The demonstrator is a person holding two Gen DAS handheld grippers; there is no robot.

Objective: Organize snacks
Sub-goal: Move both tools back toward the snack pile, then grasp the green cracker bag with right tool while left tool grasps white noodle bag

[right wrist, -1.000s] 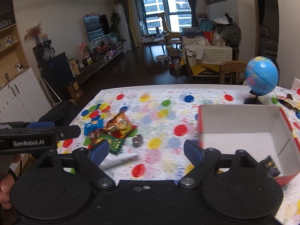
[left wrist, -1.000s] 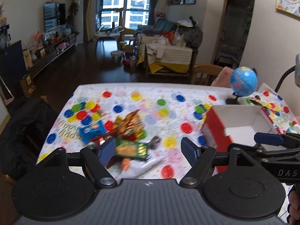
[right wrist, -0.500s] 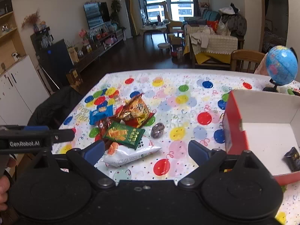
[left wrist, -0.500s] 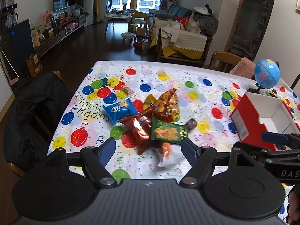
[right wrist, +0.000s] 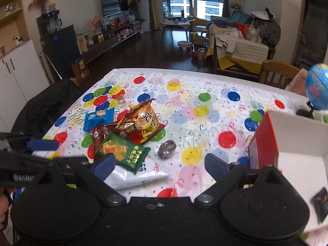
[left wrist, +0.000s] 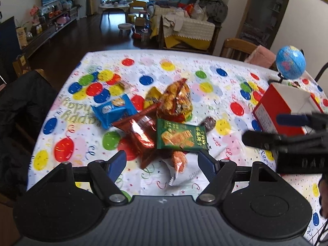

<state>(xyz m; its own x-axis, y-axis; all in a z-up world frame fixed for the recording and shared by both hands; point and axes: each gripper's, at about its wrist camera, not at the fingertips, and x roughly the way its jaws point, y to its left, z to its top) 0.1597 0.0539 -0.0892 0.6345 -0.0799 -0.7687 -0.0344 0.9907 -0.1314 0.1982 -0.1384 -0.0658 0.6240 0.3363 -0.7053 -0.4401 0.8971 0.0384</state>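
Snacks (left wrist: 164, 123) heap mid-table, box (left wrist: 276, 110) at the right edge; left gripper (left wrist: 162, 164) and right gripper (right wrist: 160, 164) gape empty.

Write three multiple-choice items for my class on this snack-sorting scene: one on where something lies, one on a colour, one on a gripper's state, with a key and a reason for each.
1. Where does the green packet lie?
A. inside the box
B. on top of the snack pile, partly over the white packet
C. beside the globe

2. What colour is the outside of the box?
A. red
B. green
C. black

3. How is the left gripper?
A. shut on the blue packet
B. shut on the box
C. open and holding nothing

Key:
1 B: its lower edge overlaps the white packet in the pile, far left of the globe.
2 A: the box's outer wall is red, and its inside is white.
3 C: the fingers stand wide apart above the table, and the blue packet lies free.
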